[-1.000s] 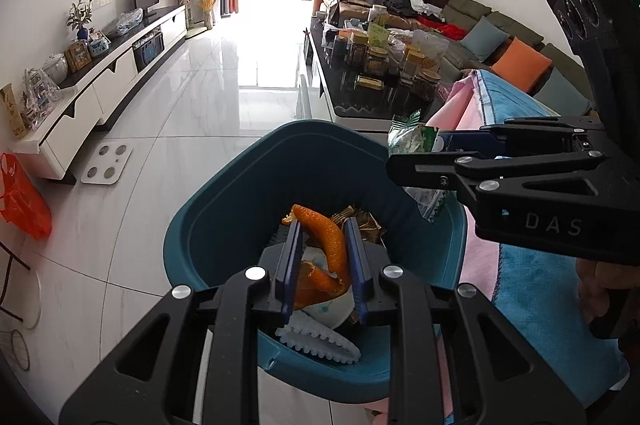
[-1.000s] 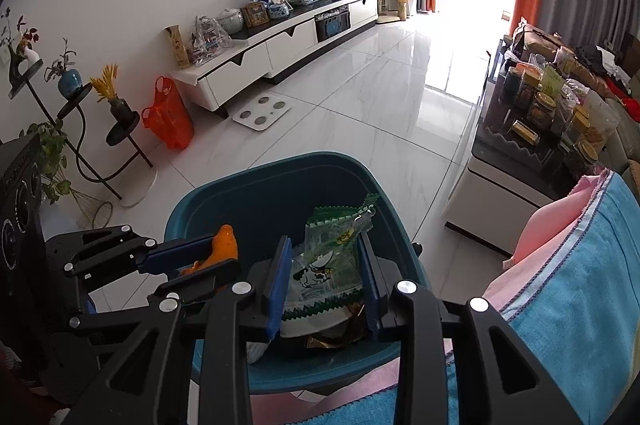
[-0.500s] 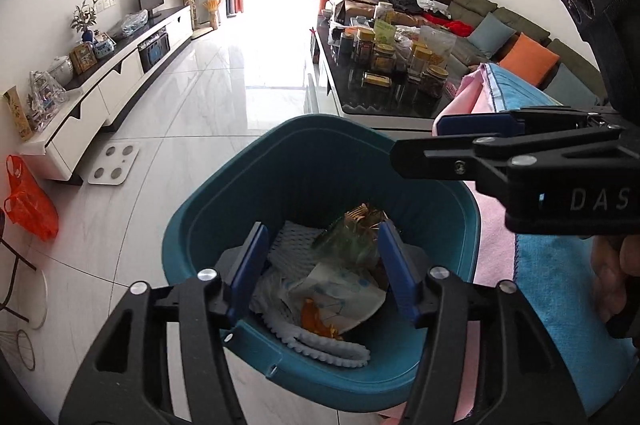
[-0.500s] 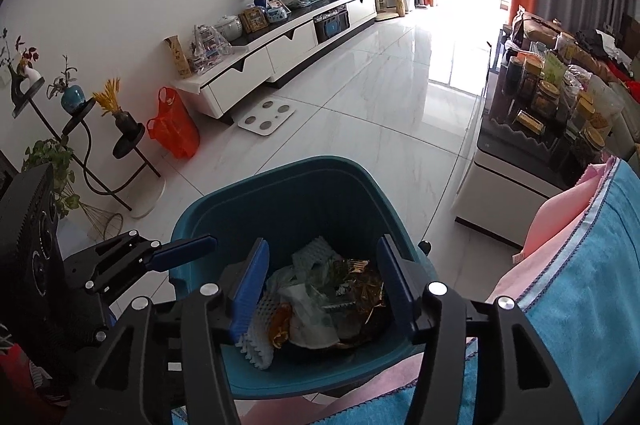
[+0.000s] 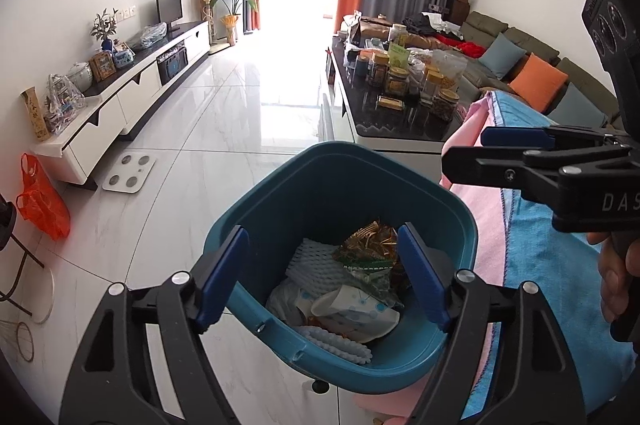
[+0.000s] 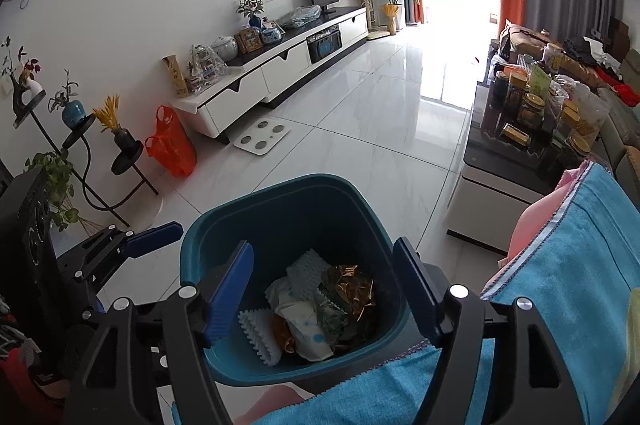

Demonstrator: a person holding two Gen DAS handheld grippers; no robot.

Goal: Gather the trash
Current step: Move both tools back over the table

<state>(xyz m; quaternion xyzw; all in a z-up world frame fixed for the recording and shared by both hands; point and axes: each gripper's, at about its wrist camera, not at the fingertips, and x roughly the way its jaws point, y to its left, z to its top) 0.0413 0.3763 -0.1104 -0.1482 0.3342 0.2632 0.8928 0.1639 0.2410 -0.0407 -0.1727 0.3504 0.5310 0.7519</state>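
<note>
1. Two pairs of tongs hang over the bin (image 5: pixel 460 221), and both are spreading their jaws with nothing between the pads: the left tongs (image 5: pixel 320 275) frame the rubbish from above, and the right tongs (image 6: pixel 324 291) do the same from the other side.

2. The step in hand looks like the release over the bin. To do it well, I would let the jaws finish spreading before lifting away, so no wrapper clings to a pad and gets dragged out over the rim.

3. Keep both tongs above the bin's mouth while they part (they hang close together, the right tongs (image 5: pixel 516 155) just to the side of the left in the left view), and draw them apart sideways rather than across each other.

4. A likely risk is light scraps catching on the ribbed pads; a glance at each pad before turning off for more trash would settle that.

5. The bin is a teal plastic tub with rounded corners, standing on the pale tiled floor (image 5: pixel 248 113) just beside a blue cloth (image 6: pixel 568 265) with pink underneath.

6. Inside it, the trash (image 6: pixel 316 305) lies heaped at the bottom: white foam netting (image 5: pixel 320 263), a green-and-clear wrapper (image 5: pixel 366 265), crinkled gold foil (image 5: pixel 372 233), and a white wrapper (image 5: pixel 352 311) with pale blue dots. A bit of orange shows low in the heap in the right view; I cannot tell what it is.

7. The bin is well short of full, so there is room for more.
</note>
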